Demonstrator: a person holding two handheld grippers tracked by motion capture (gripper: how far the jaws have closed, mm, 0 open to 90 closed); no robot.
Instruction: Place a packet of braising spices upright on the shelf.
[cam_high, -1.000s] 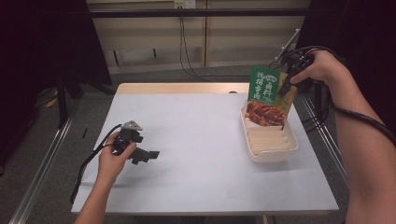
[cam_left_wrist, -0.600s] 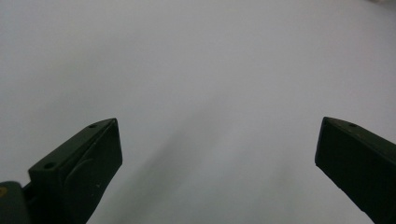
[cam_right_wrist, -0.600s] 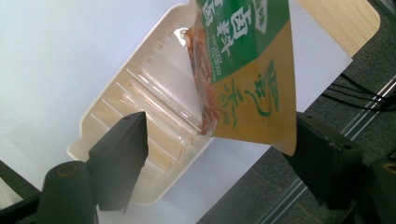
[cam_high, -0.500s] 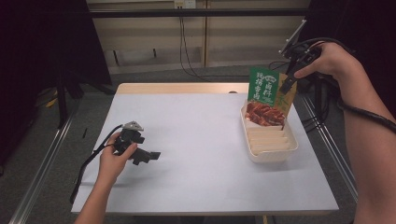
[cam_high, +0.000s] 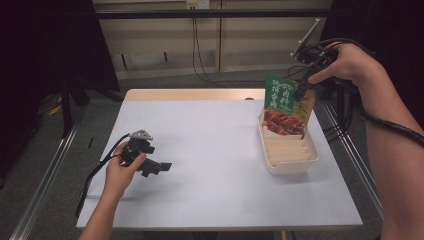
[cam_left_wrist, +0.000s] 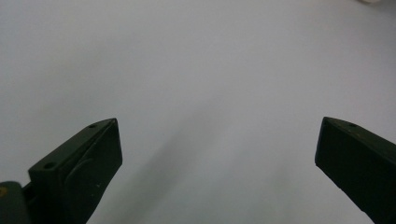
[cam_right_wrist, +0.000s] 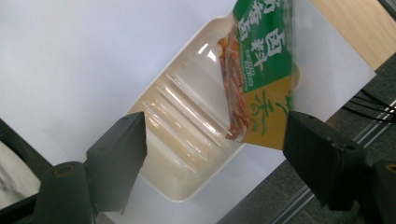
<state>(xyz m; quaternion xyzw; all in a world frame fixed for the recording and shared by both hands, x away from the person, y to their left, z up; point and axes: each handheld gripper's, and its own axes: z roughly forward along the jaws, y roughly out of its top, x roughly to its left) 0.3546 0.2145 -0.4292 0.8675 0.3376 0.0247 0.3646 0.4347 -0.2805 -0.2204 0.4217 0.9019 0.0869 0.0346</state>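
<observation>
I am looking at the green food packet (cam_high: 287, 107) standing upright at the far end of the cream tray (cam_high: 292, 162), which is sitting near the right edge of the white surface (cam_high: 215, 150). My right gripper (cam_high: 302, 92) is hovering at the packet's top right corner. In the right gripper view its jaws are spread wide, gripping nothing, and the packet (cam_right_wrist: 261, 70) is lying between them, closer to the right jaw, with the tray (cam_right_wrist: 187, 116) beneath. My left gripper (cam_high: 155, 167) is resting low over the bare surface, well apart from the tray, jaws wide open and holding nothing.
</observation>
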